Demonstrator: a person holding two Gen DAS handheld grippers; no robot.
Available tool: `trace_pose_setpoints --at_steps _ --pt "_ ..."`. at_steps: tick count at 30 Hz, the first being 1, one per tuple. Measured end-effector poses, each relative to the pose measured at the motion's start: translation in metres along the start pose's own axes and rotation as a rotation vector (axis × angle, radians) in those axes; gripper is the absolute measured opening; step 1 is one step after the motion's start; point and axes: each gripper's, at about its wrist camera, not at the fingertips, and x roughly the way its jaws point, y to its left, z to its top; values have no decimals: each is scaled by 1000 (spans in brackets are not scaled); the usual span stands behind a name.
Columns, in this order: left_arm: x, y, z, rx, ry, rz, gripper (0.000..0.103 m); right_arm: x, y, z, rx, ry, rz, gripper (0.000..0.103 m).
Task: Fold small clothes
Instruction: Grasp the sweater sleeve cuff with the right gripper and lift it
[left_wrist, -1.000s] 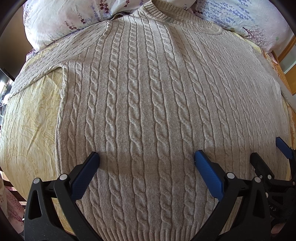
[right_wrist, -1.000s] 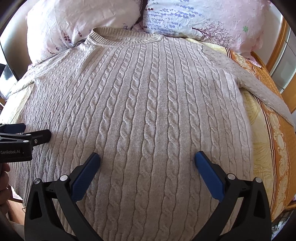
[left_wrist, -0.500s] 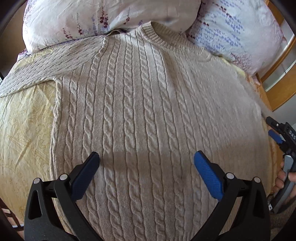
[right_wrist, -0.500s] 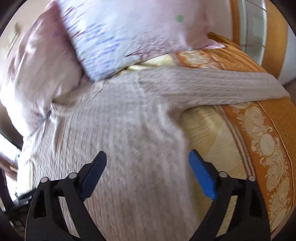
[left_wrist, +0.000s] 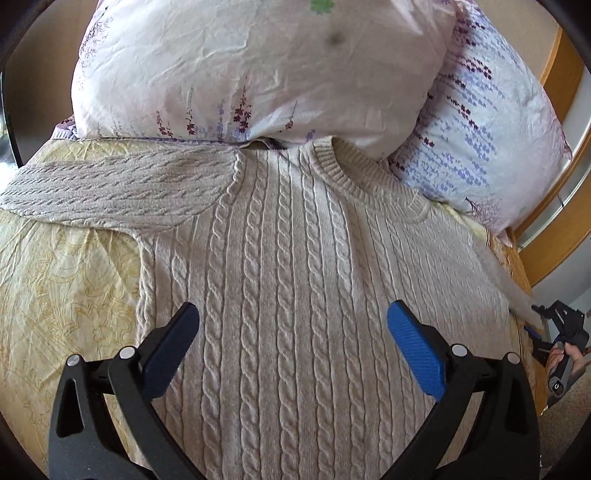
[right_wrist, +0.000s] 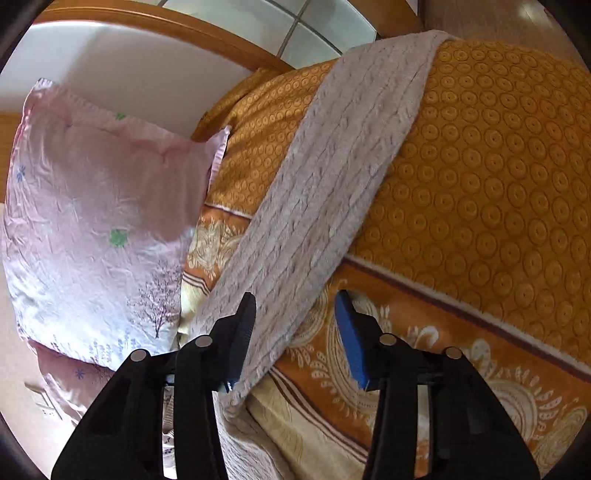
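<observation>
A beige cable-knit sweater (left_wrist: 295, 295) lies flat, front up, on the bed, neck toward the pillows. Its left sleeve (left_wrist: 110, 184) stretches out to the left. My left gripper (left_wrist: 291, 339) is open and empty above the sweater's chest. In the right wrist view the right sleeve (right_wrist: 332, 177) hangs over the orange bed edge. My right gripper (right_wrist: 295, 332) is open, less wide than before, with its fingers on either side of the sleeve near the shoulder. The right gripper also shows in the left wrist view (left_wrist: 557, 332) at the bed's right edge.
Two floral pillows (left_wrist: 258, 74) (left_wrist: 480, 140) lie behind the sweater's collar; one shows in the right wrist view (right_wrist: 92, 221). The yellow sheet (left_wrist: 66, 295) lies bare left of the sweater. An orange patterned bedspread (right_wrist: 498, 184) drapes the right side. A wooden headboard (right_wrist: 166, 26) stands behind.
My left gripper moved up the sweater toward the collar. My right gripper swung off the body to the right sleeve at the bed edge and narrowed its opening around it.
</observation>
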Motion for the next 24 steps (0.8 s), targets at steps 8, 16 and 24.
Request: trace_pose_setpoints --at_steps 8,16,24 --pt "12 15 12 -104 15 -46 101 1 -8 28 44 -71 15 33" --pt "22 27 18 -182 23 -116 101 -16 9 28 -46 -131 107 10" --pt "28 20 20 -162 11 -168 101 -35 99 -5 -265 -65 425 10"
